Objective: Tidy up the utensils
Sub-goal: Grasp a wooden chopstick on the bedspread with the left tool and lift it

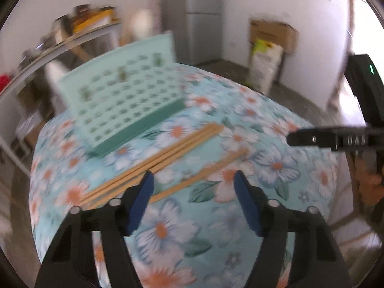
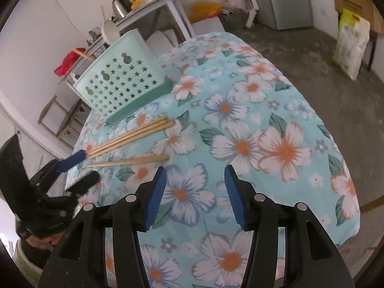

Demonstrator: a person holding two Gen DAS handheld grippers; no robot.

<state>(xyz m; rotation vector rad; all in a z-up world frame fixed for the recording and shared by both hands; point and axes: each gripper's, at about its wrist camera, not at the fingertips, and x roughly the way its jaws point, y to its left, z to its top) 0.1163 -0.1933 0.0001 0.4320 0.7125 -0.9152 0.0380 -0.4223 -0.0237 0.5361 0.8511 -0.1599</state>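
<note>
Three wooden chopsticks (image 1: 168, 148) lie side by side on the floral tablecloth, and a single chopstick (image 1: 204, 171) lies apart to their right. Behind them a mint-green utensil holder (image 1: 124, 100) with star-shaped holes lies on its side. My left gripper (image 1: 193, 177) is open just above the cloth, and the single chopstick runs between its blue pads untouched. In the right wrist view the three chopsticks (image 2: 134, 136), the single one (image 2: 129, 161) and the holder (image 2: 124, 81) sit left of centre. My right gripper (image 2: 195, 170) is open over bare cloth, right of the single chopstick's thick end.
The table (image 2: 276, 120) is small, with its cloth edges dropping off at left, right and back. A white side table (image 2: 153, 7) with a kettle (image 2: 121, 6) stands behind. A fridge (image 1: 204, 19), a cardboard box (image 1: 273, 33) and a sack (image 2: 351, 43) stand on the floor.
</note>
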